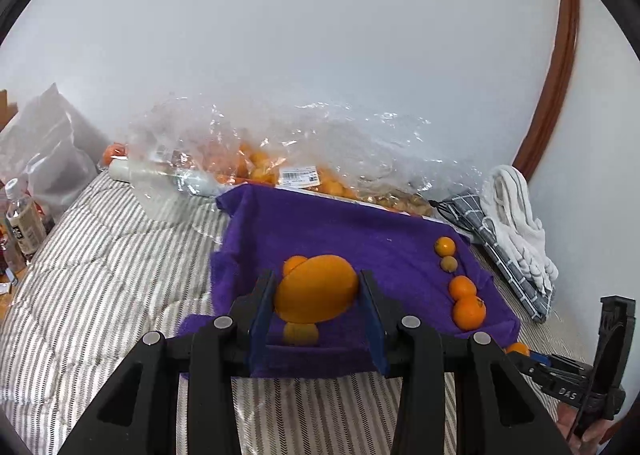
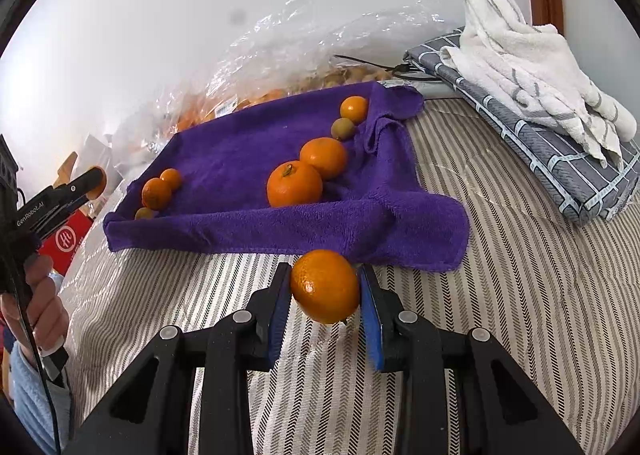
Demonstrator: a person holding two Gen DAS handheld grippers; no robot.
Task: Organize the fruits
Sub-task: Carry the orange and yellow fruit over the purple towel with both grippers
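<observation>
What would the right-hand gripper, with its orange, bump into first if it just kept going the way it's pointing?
Probably the near folded edge of the purple towel, which lies right past the orange held in the right gripper. Beyond it sits the large tangerine. Depth is hard to judge here.

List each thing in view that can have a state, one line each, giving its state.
left gripper: shut on an orange
right gripper: shut on a mandarin
purple towel: spread flat, edges rumpled
clear plastic bag: crumpled, fruit inside
white towel: bunched on folded grey cloth
</observation>
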